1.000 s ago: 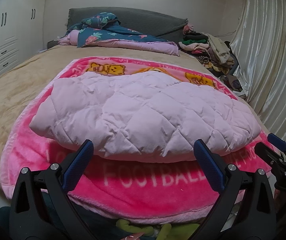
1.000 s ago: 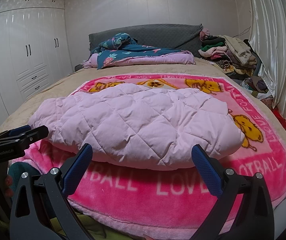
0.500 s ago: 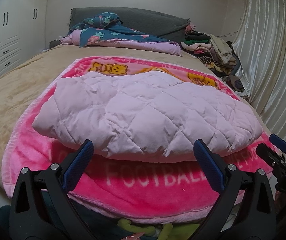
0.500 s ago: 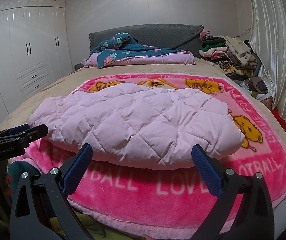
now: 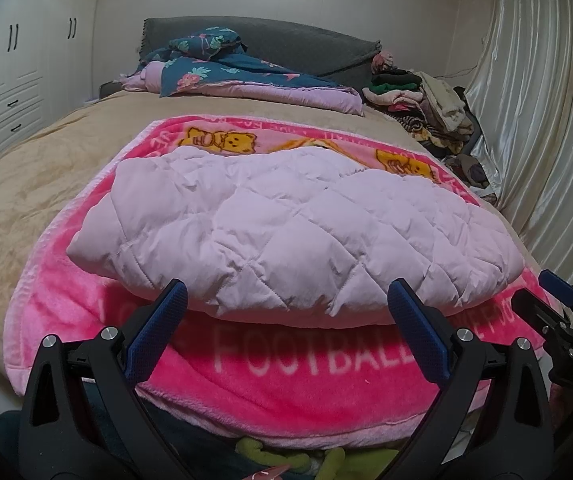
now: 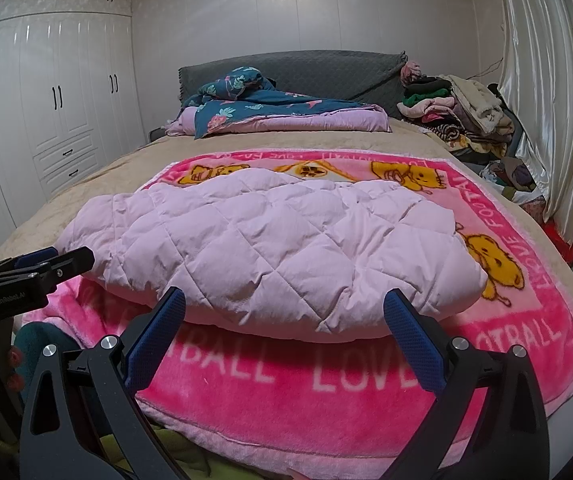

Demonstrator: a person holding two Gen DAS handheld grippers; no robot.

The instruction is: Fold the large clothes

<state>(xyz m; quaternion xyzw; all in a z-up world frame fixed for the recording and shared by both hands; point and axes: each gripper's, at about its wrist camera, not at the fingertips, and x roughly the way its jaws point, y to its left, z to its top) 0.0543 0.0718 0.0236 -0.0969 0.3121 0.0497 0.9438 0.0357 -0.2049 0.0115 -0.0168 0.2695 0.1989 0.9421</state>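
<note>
Two open grippers face a folded quilted jacket.
Left gripper (image 5: pixel 286 298) and right gripper (image 6: pixel 284 306) hold nothing, fingers spread; the pale pink quilted jacket (image 5: pixel 294 236) lies mid-frame on a pink blanket (image 5: pixel 306 376).

The pink blanket (image 6: pixel 366 408) reads "FOOTBALL" and "LOVE" (white letters, partly hidden by the quilted garment).

Both wrist views face the headboard (image 5: pixel 262 40) from the bed's foot (left view nearer).
</note>
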